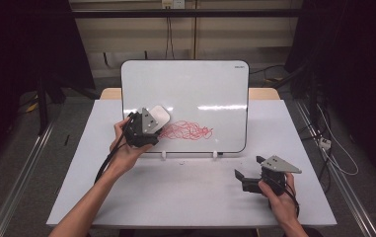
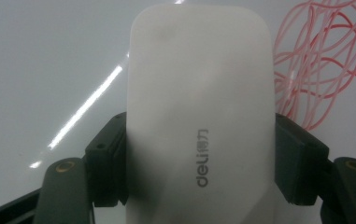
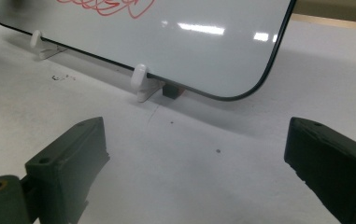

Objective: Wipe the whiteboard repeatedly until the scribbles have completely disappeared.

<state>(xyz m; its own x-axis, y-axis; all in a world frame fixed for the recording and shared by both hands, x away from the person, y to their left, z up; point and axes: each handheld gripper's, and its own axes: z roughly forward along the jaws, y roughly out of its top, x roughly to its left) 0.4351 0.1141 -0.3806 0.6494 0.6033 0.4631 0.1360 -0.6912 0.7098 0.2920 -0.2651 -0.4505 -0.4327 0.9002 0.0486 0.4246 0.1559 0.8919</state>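
High view. The left claw [image 1: 152,120], left of centre in the frame, gripped a white eraser [image 1: 159,115] and held it flat against the whiteboard [image 1: 195,86], just at the left edge of the red scribble [image 1: 188,130]. That placement fitted a wiping stroke: the pad faced the board so it could be dragged across the marks, most of which remained to the right of the eraser. The whiteboard stood tilted back on small white feet [image 1: 164,156] on the desk [image 1: 175,192], so its face met the hand squarely. The right claw [image 1: 247,174], at lower right, rested low over the desk, well apart from the board, jaws spread, holding nothing; judged parked out of the way.

Left gripper view. The eraser [image 2: 201,116] ran up the middle of the frame, clamped across its width by the two black jaws, which pressed its long sides. The grip sat at the lower part of the body, leaving the far end free to lead the stroke. The red scribble [image 2: 320,60] lay at upper right, just beside the eraser.

Right gripper view. The jaws stood wide apart at lower left and lower right with bare desk [image 3: 189,177] between them. The whiteboard [image 3: 203,51] crossed the top, one foot [image 3: 140,81] propping its lower edge.
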